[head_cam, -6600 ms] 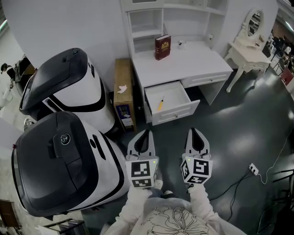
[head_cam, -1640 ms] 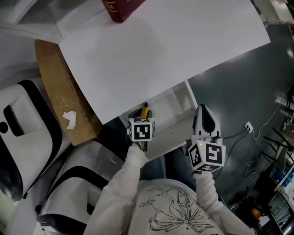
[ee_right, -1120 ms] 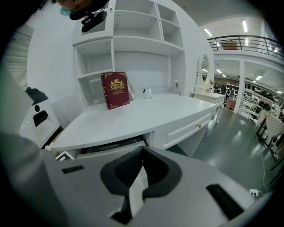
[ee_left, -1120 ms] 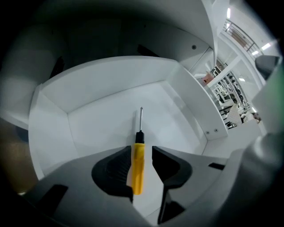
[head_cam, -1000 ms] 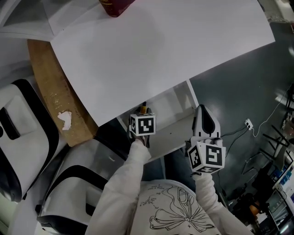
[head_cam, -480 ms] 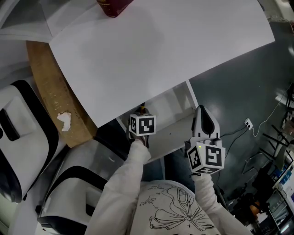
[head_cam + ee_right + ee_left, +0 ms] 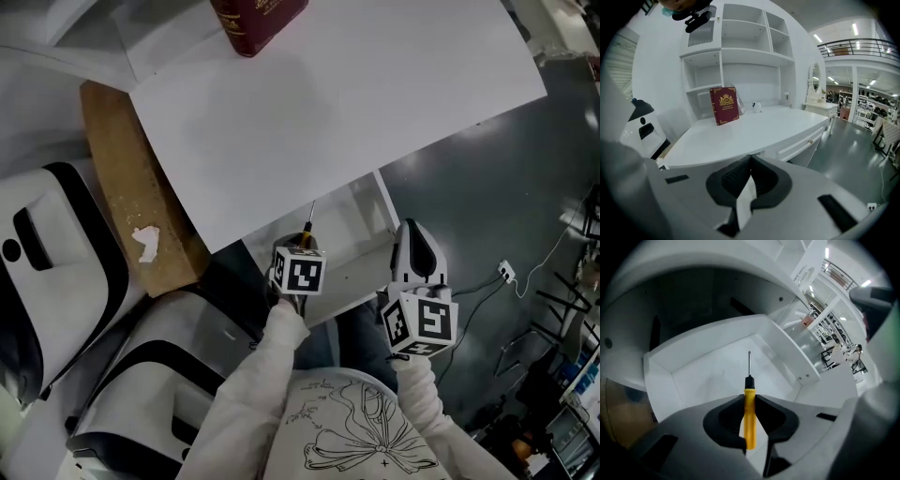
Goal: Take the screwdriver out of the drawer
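Note:
A yellow-handled screwdriver [image 7: 749, 420] with a black collar and thin steel shaft is clamped upright between the jaws of my left gripper [image 7: 749, 401], which have just closed on the handle. It hangs above the open white drawer [image 7: 787, 352]. In the head view the screwdriver [image 7: 307, 228] pokes out past the left gripper's marker cube, over the drawer [image 7: 366, 211]. My right gripper [image 7: 413, 232] hovers by the drawer's front right corner. Its jaws [image 7: 750, 159] meet at the tips with nothing between them.
The white desk top [image 7: 328, 103] overhangs the drawer, and a red book [image 7: 258, 19] stands at its back. A brown board [image 7: 141, 206] leans left of the desk beside a white-and-black machine [image 7: 56, 281]. A cable and socket [image 7: 506, 272] lie on the dark floor at right.
My left gripper has risen out of the drawer with the screwdriver, whose shaft now shows beyond the cube. The right gripper rose slightly. The head view shifted.

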### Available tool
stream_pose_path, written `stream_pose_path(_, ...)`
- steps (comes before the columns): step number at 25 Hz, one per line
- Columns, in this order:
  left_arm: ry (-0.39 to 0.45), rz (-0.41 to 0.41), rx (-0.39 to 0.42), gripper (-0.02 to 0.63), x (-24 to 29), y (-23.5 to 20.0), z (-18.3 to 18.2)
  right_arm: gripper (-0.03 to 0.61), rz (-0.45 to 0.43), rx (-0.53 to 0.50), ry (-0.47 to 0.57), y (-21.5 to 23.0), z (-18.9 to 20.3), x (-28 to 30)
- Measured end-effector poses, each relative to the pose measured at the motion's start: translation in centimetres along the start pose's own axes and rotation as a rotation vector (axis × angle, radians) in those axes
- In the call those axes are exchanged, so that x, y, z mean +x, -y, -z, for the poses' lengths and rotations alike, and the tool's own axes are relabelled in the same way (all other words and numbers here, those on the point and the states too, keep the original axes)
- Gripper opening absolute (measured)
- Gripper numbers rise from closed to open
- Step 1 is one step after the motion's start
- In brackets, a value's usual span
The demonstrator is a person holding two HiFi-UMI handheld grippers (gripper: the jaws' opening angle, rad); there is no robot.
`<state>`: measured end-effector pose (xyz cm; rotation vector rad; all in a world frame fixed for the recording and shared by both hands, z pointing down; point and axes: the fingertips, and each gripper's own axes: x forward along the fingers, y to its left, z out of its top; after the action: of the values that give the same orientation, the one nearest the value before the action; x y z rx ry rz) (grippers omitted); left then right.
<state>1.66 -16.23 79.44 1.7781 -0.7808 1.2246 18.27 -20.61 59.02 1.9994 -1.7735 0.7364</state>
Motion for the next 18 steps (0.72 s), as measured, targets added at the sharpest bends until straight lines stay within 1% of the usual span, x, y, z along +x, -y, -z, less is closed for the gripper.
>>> stream_pose_path(4, 0.068, 0.009, 0.018, 0.069, -3.0, 1.4, -0.6, 0.003, -0.031, -0.019, 0.047, -0.6, -2.1, -1.4)
stream_pose_path(9, 0.166, -0.002, 0.006, 0.069, -7.7, 2.7, -0.9, 0.003, -0.065, -0.028, 0.117, -1.4, -5.2, -4.0)
stream_pose_path(14, 0.269, -0.036, 0.004, 0.069, -12.9, 3.4, -1.9, 0.003, -0.107, -0.042, 0.199, -2.5, -8.5, -6.9)
stream_pose_path(18, 0.36, -0.067, -0.014, 0.069, -17.5, 4.0, -2.3, 0.003, -0.139, -0.058, 0.257, -3.5, -10.8, -9.4)
